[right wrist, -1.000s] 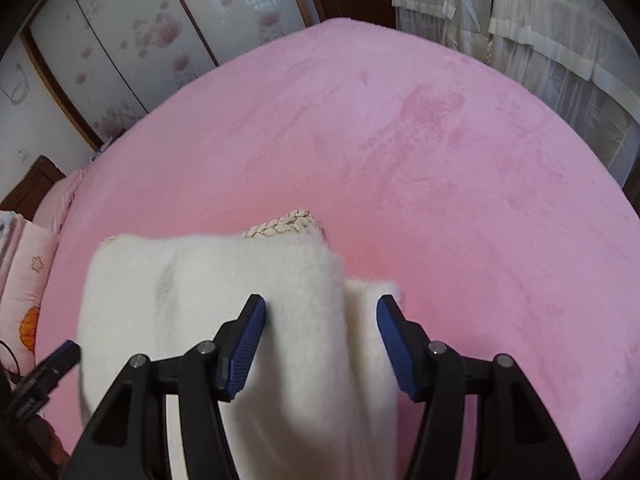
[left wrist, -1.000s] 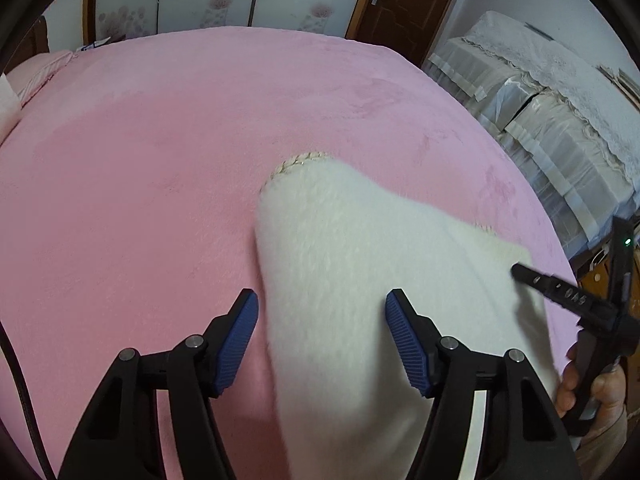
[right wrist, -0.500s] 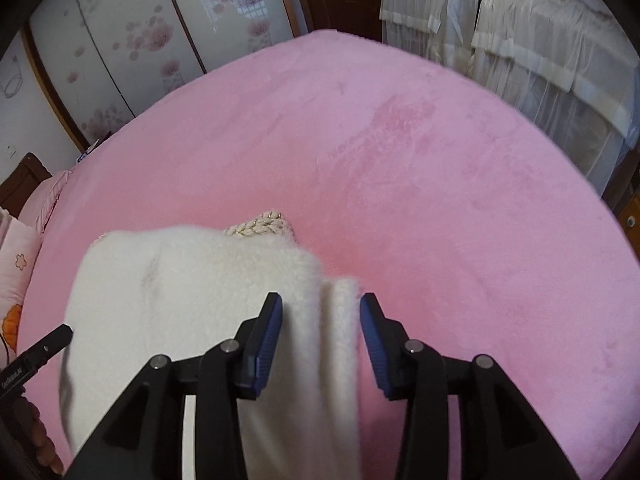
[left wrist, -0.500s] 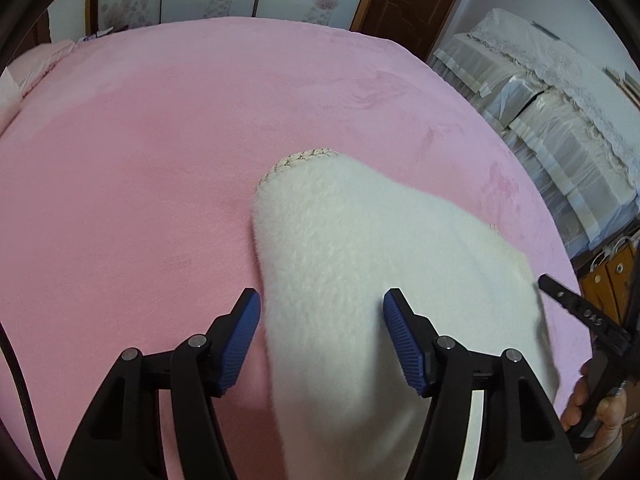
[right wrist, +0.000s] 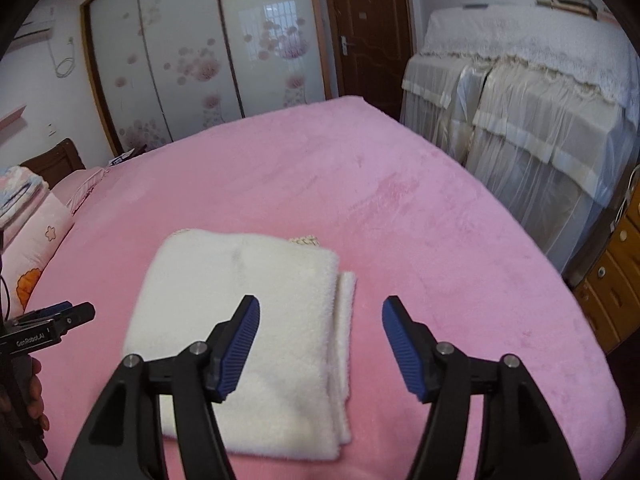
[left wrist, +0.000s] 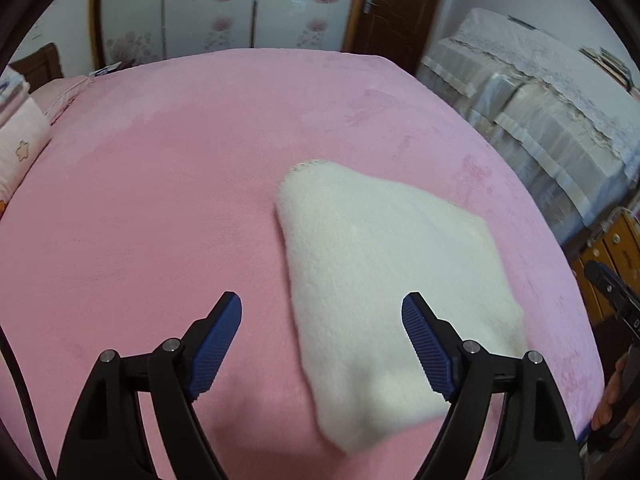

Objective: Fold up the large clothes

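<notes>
Left tool and right tool, jaws wide and just widened, gripping nothing, both above the folded cream fleece garment, which lies flat on the pink bed; beyond the garment, floral wardrobe doors and a brown door

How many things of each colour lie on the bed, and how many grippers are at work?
White: 1, the folded garment
Pink: 1, the pillow
Grippers: 2, the left gripper and the right gripper, both open
Total: 4
</notes>
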Demonstrator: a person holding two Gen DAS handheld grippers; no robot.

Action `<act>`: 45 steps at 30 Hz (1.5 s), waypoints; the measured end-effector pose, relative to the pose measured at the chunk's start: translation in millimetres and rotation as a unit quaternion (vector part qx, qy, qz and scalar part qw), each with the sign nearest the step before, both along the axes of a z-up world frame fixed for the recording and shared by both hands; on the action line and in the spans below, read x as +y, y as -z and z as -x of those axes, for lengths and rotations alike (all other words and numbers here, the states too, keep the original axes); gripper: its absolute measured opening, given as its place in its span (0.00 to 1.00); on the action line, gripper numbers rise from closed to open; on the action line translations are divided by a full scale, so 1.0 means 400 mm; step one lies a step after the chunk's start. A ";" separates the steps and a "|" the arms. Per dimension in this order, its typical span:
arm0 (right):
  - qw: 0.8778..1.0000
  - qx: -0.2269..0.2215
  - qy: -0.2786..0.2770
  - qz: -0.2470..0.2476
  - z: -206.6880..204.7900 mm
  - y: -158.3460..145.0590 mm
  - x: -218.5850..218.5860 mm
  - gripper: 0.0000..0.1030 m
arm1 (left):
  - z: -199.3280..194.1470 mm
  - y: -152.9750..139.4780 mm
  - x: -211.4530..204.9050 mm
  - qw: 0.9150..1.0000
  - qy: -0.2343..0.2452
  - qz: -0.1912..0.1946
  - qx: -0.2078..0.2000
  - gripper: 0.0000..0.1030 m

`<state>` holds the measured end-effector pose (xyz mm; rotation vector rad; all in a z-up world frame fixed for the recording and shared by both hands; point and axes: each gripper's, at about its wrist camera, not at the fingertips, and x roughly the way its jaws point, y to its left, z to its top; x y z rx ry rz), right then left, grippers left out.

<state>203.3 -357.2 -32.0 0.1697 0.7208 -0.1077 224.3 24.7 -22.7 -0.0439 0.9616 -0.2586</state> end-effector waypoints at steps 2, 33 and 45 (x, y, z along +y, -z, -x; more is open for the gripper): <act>1.000 -0.012 -0.010 0.012 0.029 -0.029 0.016 0.64 | 0.027 -0.023 -0.005 1.000 0.012 -0.005 0.001 0.79; 0.990 0.118 -0.072 -0.028 -0.094 0.125 -0.015 0.84 | -0.081 0.182 -0.043 0.985 0.041 0.060 0.158 0.94; 0.960 0.197 -0.068 -0.188 -0.207 0.287 -0.108 0.84 | -0.151 0.333 -0.035 0.967 0.036 0.114 0.226 0.96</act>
